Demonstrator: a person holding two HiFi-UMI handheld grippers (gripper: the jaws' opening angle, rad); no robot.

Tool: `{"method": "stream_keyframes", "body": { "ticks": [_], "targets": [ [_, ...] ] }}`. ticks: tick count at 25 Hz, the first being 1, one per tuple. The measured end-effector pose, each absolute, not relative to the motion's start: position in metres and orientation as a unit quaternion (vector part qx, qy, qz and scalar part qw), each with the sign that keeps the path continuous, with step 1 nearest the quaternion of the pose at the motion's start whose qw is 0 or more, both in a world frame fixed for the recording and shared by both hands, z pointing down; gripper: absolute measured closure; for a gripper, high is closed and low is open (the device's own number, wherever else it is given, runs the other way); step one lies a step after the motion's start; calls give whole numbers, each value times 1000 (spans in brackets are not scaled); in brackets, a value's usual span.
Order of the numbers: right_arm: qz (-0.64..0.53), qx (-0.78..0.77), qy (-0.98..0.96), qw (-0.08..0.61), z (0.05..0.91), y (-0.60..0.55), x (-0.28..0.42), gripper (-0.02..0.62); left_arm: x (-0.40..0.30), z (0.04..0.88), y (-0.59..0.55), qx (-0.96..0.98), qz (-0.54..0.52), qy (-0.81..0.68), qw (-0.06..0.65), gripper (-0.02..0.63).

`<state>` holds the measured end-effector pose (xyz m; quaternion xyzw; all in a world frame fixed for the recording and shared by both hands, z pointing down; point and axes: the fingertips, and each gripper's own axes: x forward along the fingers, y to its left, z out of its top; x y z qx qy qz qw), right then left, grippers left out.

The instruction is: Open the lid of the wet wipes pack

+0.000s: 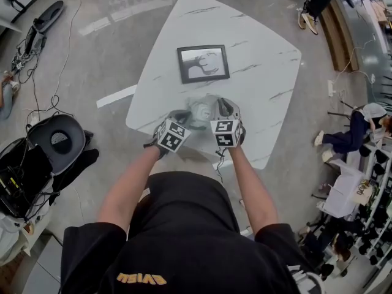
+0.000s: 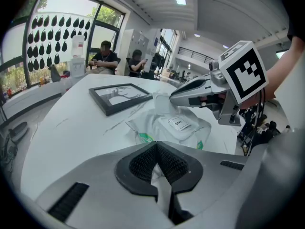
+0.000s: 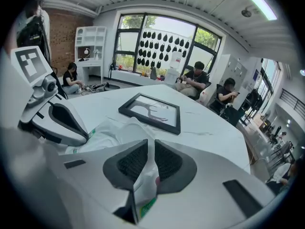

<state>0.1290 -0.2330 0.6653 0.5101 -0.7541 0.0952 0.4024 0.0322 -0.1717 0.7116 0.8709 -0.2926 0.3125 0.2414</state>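
Note:
The wet wipes pack (image 1: 201, 110) is a soft white pouch with green print, lying near the front edge of the white marble table (image 1: 263, 72). Its flat lid with an "OPEN" label (image 2: 178, 124) lies closed on top. My left gripper (image 1: 184, 117) is shut on the near edge of the pouch, with white film pinched between its pads (image 2: 157, 168). My right gripper (image 1: 222, 107) comes in from the right and is shut on a fold of the pouch's film (image 3: 148, 163). In the left gripper view its tip (image 2: 175, 98) sits just behind the lid.
A black picture frame (image 1: 203, 63) lies flat on the table beyond the pack. People sit at the far side of the room by the windows. Bags and cables lie on the floor at the left, and the table's front edge is just below both grippers.

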Motion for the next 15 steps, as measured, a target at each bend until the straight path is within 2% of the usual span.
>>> {"method": "stream_keyframes", "body": {
  "ticks": [9,15],
  "targets": [
    [143,507,-746,409,688,-235,129,552,32,712,-172,870,313,-295,241,591],
    [172,497,-751,399,700,-233,127,581,31,713,-172,868,314,-300,241,591]
  ]
}}
